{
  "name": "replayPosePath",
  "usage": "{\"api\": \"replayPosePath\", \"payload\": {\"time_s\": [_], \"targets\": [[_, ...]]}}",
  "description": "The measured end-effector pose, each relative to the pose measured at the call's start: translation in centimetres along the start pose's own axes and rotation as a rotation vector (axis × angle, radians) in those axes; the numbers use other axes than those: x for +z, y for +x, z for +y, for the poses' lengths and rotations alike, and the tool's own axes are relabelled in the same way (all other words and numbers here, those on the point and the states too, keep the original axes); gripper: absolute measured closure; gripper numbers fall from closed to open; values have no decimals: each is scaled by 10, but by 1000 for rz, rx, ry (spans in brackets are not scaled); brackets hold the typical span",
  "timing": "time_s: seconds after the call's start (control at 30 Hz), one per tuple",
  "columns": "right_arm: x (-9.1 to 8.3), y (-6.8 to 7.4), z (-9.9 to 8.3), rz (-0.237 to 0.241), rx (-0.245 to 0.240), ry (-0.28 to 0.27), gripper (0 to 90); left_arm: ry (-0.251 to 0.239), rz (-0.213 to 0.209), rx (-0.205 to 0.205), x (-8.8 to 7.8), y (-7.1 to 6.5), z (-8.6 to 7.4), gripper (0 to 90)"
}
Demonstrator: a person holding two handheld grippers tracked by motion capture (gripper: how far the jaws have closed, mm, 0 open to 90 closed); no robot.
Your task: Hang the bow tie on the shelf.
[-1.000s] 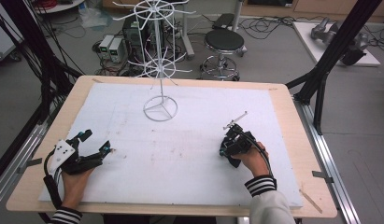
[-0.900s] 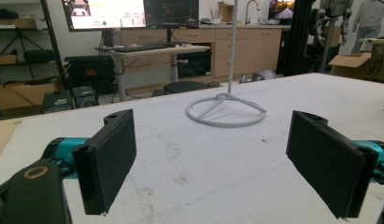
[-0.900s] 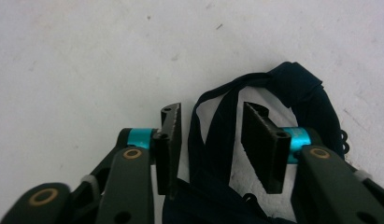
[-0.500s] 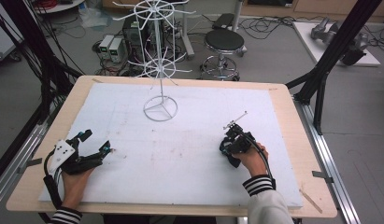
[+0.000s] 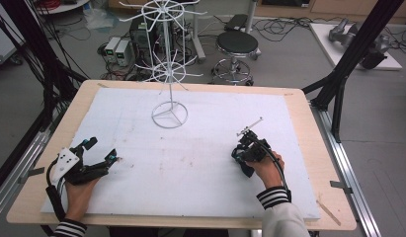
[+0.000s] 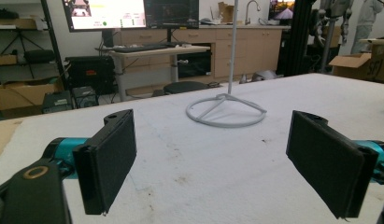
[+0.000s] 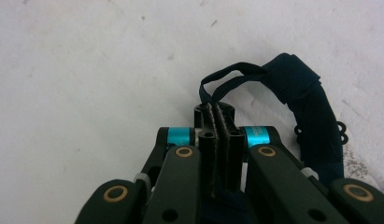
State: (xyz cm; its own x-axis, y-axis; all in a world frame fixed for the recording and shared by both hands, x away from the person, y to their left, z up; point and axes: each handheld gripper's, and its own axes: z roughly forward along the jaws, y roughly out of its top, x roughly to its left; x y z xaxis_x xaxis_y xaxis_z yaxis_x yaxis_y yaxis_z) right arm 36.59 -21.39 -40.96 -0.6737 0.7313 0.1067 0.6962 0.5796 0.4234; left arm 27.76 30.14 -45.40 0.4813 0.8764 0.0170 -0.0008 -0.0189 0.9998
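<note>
The right gripper [image 7: 218, 116] points down at the white surface [image 5: 200, 163], and its fingers [image 7: 209, 140] have just been closing; they now stand pressed together on a thin dark strap [image 7: 227, 81]. That strap loops up out of the fingertips and runs round to a wider dark band [image 7: 316, 121] lying on the surface just beyond and to one side of the fingers. How much of the strap sits between the pads is hidden, since the two pads meet face to face and cover it. The band's far end is cut off behind the gripper's own linkage, and small dark rings along its edge are too small to make out. From the high view the right gripper [image 5: 247, 150] is a dark clump at the end of the right hand [image 5: 269, 168], and the strap there is lost against it. The left gripper [image 6: 213, 154] rests low over the surface with its fingers [image 6: 110, 158] wide apart and nothing between them; the outer edge of the far pad runs off the frame. Straight ahead of those fingers, well apart from them, stands a white wire rack [image 5: 169, 79] on a ring base; in the left gripper view its pole is cut off at the top.
</note>
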Motion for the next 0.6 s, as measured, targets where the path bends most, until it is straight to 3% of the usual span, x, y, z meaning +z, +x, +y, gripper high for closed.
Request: {"api": "replayPosePath", "payload": {"time_s": [0.5, 0.6], "targets": [[-13, 2, 1, 11, -14, -136, 881, 1, 0, 1, 0, 0, 0, 165], [-18, 2, 1, 19, -14, -197, 881, 1, 0, 1, 0, 0, 0, 165]]}}
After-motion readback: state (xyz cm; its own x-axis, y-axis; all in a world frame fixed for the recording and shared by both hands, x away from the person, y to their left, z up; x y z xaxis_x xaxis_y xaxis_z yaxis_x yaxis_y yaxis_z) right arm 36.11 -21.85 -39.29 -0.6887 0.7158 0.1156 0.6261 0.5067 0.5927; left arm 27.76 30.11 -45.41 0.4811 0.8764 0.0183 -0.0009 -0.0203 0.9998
